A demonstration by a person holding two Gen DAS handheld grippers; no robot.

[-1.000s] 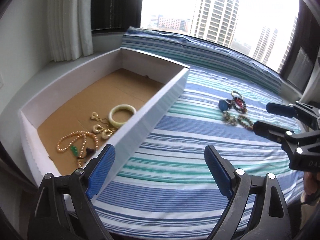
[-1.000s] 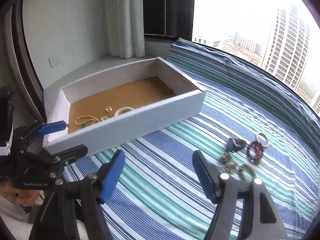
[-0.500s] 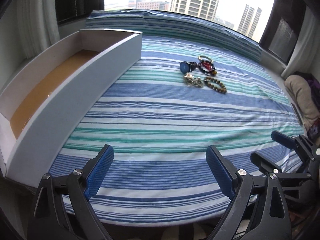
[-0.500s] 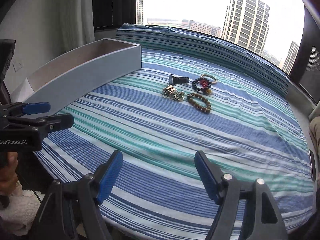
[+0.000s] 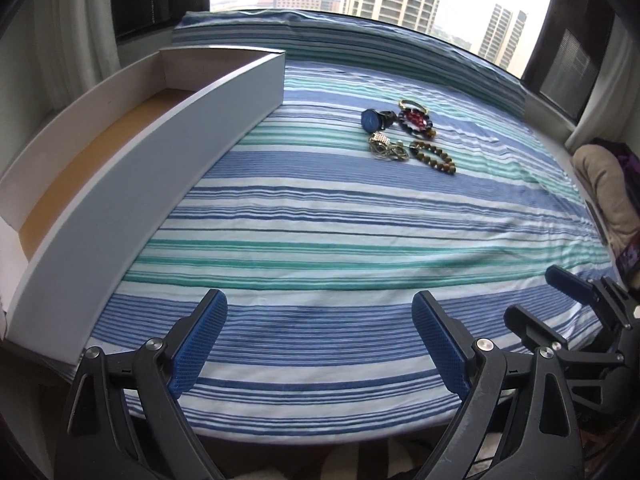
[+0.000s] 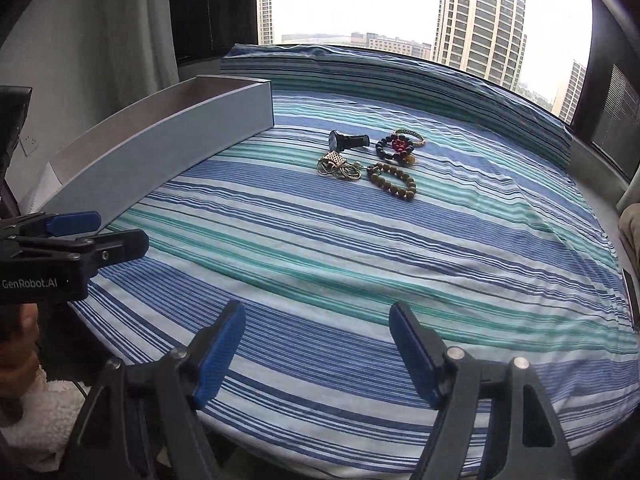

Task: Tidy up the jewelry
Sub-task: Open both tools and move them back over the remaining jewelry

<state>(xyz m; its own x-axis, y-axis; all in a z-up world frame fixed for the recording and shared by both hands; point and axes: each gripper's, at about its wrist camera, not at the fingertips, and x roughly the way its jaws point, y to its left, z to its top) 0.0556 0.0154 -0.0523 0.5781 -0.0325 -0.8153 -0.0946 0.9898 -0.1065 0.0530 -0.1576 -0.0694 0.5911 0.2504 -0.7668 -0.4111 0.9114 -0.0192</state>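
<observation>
A small pile of jewelry lies on the striped bed cover: a blue-faced watch, a dark and red bead bracelet, a brown bead bracelet, a gold bangle and gold chain pieces. A long white box with a brown floor stands at the left. My left gripper and right gripper are both open and empty, low at the near edge, far from the pile.
The striped cover spans the bed up to the window. A beige cushion lies at the right edge. The right gripper shows in the left wrist view, the left one in the right wrist view. White curtains hang at the left.
Both grippers pulled back and down from the box to the bed's near edge, still open. The jewelry inside the box has dropped out of sight behind its wall.
</observation>
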